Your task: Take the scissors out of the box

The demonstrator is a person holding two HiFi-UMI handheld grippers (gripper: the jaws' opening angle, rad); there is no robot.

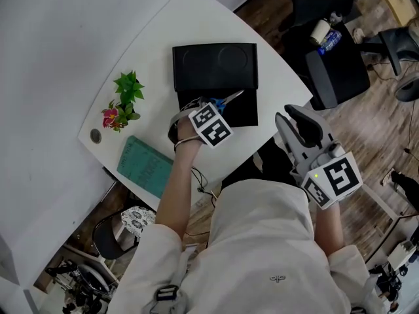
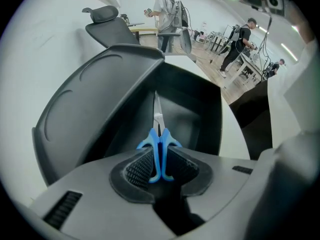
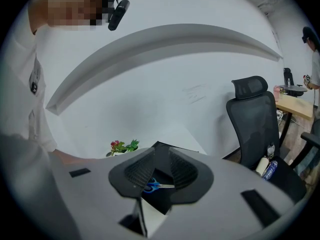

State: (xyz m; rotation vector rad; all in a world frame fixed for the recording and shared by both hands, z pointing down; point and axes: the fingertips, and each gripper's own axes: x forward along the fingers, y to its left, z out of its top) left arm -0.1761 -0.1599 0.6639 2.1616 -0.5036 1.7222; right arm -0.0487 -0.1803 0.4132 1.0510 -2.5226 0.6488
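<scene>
A black box (image 1: 245,113) lies open on the white table (image 1: 157,57), its lid (image 1: 215,66) folded back. My left gripper (image 1: 211,107) is shut on the blue handles of the scissors (image 1: 227,101), whose blades point over the box. In the left gripper view the scissors (image 2: 160,149) are pinched between the ribbed pads (image 2: 140,167), blades aimed into the box (image 2: 200,114) beside its lid (image 2: 100,104). My right gripper (image 1: 298,124) hangs open off the table's near right edge, nothing between its fingers. Through its gap the right gripper view shows the scissors (image 3: 152,186) and box (image 3: 161,196).
A small potted plant (image 1: 124,100) with pink flowers stands at the table's left. A teal book (image 1: 145,165) lies at the near left edge. Black office chairs (image 1: 337,64) stand to the right beyond the table. People stand far off in the room (image 2: 165,14).
</scene>
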